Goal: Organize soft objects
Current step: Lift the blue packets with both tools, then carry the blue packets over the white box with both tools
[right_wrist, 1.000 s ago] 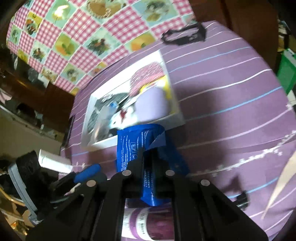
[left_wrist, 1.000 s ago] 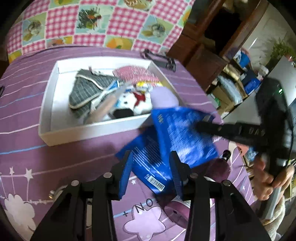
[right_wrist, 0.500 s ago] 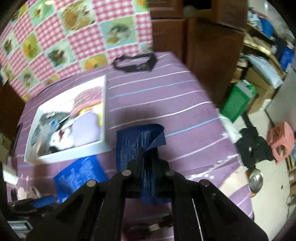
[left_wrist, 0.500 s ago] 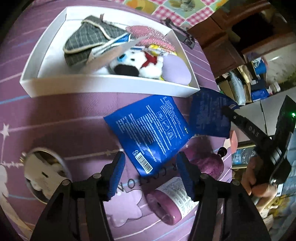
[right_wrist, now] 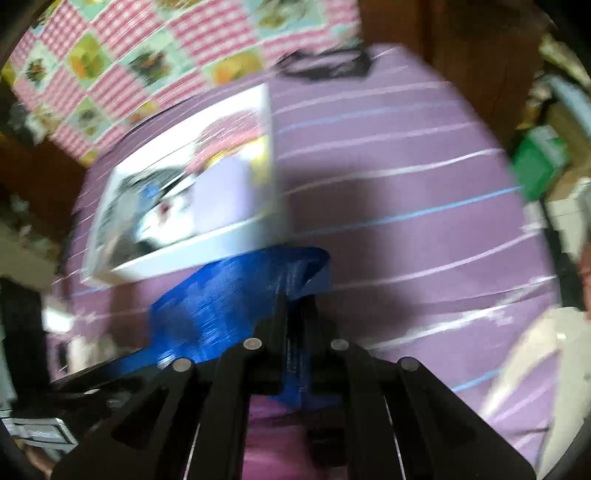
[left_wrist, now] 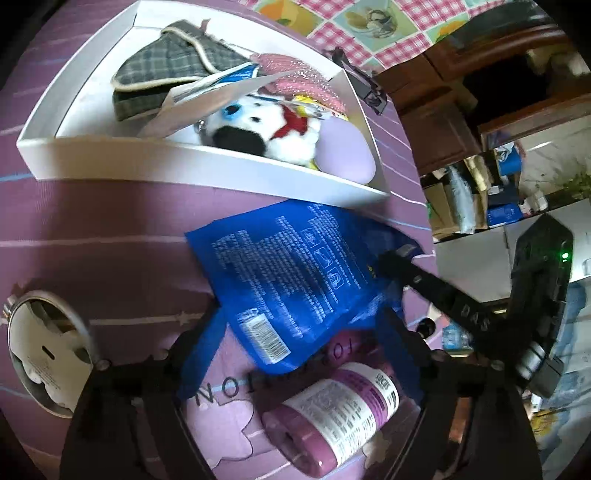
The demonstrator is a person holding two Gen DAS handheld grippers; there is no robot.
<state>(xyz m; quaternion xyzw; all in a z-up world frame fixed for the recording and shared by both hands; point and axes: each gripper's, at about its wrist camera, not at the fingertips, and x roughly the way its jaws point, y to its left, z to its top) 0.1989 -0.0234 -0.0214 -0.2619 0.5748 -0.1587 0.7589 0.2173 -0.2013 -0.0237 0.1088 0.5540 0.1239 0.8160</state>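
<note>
A flat blue packet (left_wrist: 291,280) lies on the purple bed cover just in front of the white box (left_wrist: 207,166), which holds a plaid cloth (left_wrist: 166,74), a plush dog (left_wrist: 269,133) and a lilac pad (left_wrist: 343,151). My left gripper (left_wrist: 299,314) hangs low over the packet's near edge. Its jaws are opening wide, and the blue pads (left_wrist: 201,354) do not press on the packet. My right gripper (left_wrist: 391,258) reaches in from the right, shut on a second blue packet (right_wrist: 240,295) that sits against the first. The right wrist view is blurred.
A purple labelled roll (left_wrist: 332,417) lies right under my left gripper, with a round metal tin (left_wrist: 44,350) at the left. A black strap (left_wrist: 369,88) rests past the box's far corner. The checked quilt (left_wrist: 369,33) and wooden furniture (left_wrist: 443,122) lie beyond.
My left jaws have spread much wider and sunk closer to the flat blue packet. The right gripper swung out to the right with its packet, then came back against the first packet.
</note>
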